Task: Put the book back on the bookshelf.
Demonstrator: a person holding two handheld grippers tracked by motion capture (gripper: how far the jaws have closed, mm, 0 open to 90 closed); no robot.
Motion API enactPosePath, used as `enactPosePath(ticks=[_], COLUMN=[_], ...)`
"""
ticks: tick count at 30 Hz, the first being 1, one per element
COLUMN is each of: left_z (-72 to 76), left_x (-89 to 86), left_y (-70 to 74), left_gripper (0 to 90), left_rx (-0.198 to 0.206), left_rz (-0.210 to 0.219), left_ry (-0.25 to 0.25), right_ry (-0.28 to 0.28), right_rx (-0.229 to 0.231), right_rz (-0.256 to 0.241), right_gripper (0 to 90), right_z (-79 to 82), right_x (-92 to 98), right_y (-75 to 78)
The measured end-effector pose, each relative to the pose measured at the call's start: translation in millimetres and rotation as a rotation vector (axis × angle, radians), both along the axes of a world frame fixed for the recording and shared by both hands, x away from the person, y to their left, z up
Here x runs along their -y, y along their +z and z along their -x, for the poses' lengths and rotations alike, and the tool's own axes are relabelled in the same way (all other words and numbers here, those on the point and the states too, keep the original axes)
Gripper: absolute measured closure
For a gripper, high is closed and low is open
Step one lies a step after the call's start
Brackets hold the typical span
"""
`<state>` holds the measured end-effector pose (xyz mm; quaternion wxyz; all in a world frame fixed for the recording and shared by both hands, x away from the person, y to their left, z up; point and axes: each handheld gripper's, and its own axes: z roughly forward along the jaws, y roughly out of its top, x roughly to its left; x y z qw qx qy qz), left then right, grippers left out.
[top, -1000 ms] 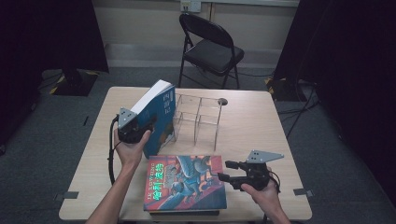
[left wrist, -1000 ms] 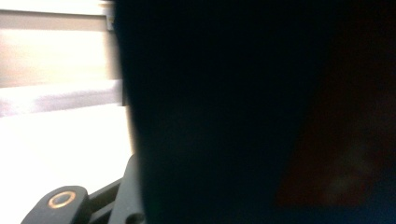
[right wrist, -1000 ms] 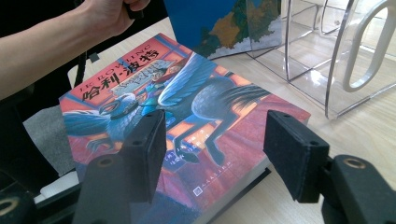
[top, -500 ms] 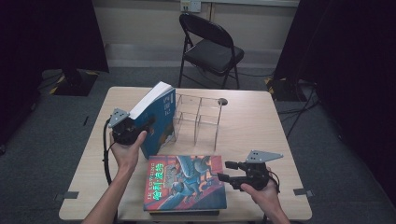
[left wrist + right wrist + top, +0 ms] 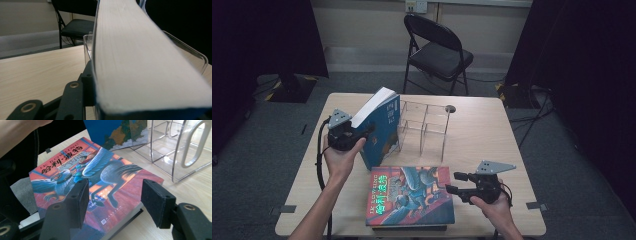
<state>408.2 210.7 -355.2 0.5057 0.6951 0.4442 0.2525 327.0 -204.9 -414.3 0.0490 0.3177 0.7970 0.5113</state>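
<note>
Books, two: blue book [image 5: 379, 131] clamped by left hand-held gripper [image 5: 362, 134], right hand-held gripper [image 5: 457, 183] agape (empty), beside red book [image 5: 412, 195].

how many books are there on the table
2 at least. A blue book stands tilted against the clear rack, clamped by the left gripper. A red-covered book lies flat before the open right gripper; something dark lies beneath it.

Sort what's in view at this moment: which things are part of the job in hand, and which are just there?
In the job:
- blue book, standing tilted, clamped in the left gripper beside the clear rack
- clear rack with open compartments
- red-covered book lying flat, right gripper open at its edge

Just there:
- folding chair behind the table
- book under the red-covered one, mostly hidden
</note>
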Motion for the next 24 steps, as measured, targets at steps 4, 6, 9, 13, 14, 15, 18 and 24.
enactPosePath(ticks=[4,6,9,13,14,15,18,24], left_z=[2.4,2.3,2.2,-1.6,-2.8,-4.2,-11.0,-29.0], left_x=[-4.9,-7.1,-8.0,-5.8,-5.4,-5.6,-3.4,-0.8], left_y=[11.8,21.0,29.2,37.6,40.0,42.7,51.8,67.6], left_gripper=[55.5,55.3,55.2,55.5,55.4,54.8,54.4,50.5], left_rx=[-0.002,-0.027,-0.044,-0.089,-0.099,-0.103,-0.156,-0.257], left_rz=[-0.005,-0.038,-0.059,-0.125,-0.127,-0.135,-0.161,-0.194], left_ry=[-0.01,-0.032,-0.05,-0.062,-0.061,-0.066,-0.08,-0.134], right_ry=[-0.009,-0.007,-0.002,0.002,0.003,0.004,0.003,0.008], right_rx=[0.003,0.004,0.002,0.001,0.001,-0.001,-0.002,-0.004], right_rz=[-0.005,-0.004,0.001,0.001,0.001,0.002,0.003,0.004], right_gripper=[39.4,39.5,39.5,39.5,39.5,39.5,39.5,39.5], right_z=[-0.2,-0.4,-0.4,-0.6,-0.7,-0.6,-1.0,-0.9], right_x=[2.5,1.8,-0.2,-2.0,-2.2,-2.4,-2.8,-3.2], right_y=[1.4,1.1,0.5,0.0,-0.1,0.0,-0.2,-0.7])
